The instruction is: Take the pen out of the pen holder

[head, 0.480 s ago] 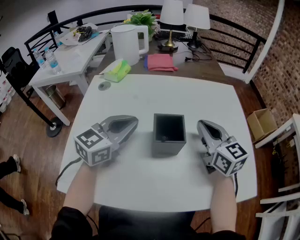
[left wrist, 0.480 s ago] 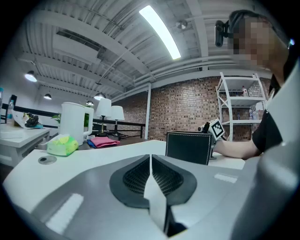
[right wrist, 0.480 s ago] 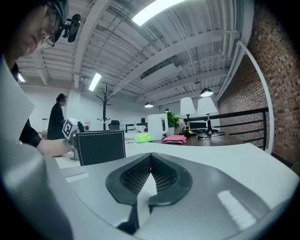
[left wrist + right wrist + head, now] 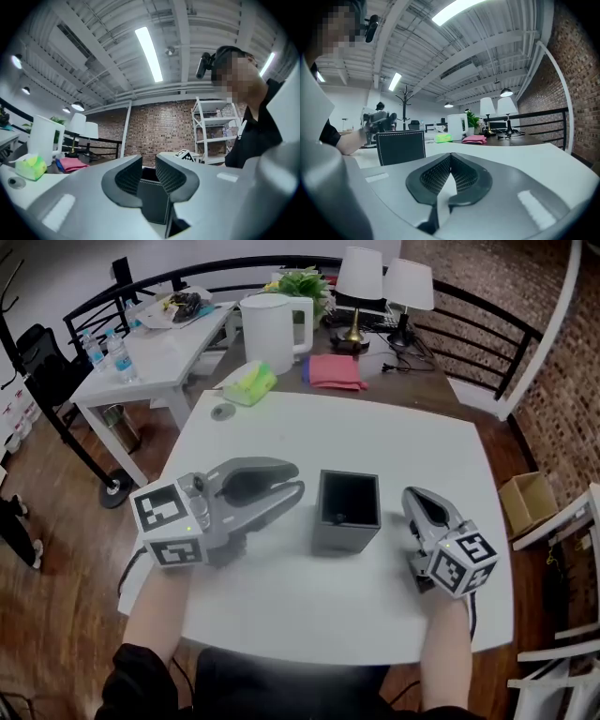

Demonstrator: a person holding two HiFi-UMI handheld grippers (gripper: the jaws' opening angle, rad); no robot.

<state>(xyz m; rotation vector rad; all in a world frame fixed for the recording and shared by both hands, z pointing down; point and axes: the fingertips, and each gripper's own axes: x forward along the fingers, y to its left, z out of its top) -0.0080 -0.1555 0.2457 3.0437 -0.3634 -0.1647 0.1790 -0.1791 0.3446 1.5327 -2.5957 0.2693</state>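
Observation:
A black square pen holder (image 4: 346, 513) stands upright on the white table (image 4: 375, 442), between my two grippers. Its inside is dark; only a small pale speck shows there, and I cannot make out a pen. My left gripper (image 4: 298, 479) hovers just left of the holder, turned on its side and pointing at it. In the left gripper view the left gripper (image 4: 149, 161) has a narrow gap with nothing in it, and the holder (image 4: 152, 201) stands just beyond. My right gripper (image 4: 413, 494) rests right of the holder. In the right gripper view the right gripper (image 4: 450, 157) has its tips touching and empty.
Past the table's far edge stand a white kettle (image 4: 275, 329), a pink cloth (image 4: 334, 371), a yellow-green object (image 4: 248, 382) and two lamps (image 4: 370, 277). A small round disc (image 4: 222, 412) lies at the far left corner. A cardboard box (image 4: 527, 493) sits on the floor, right.
My left gripper has risen and moved right, closer to the pen holder, rolling onto its side. The right gripper has stayed where it was.

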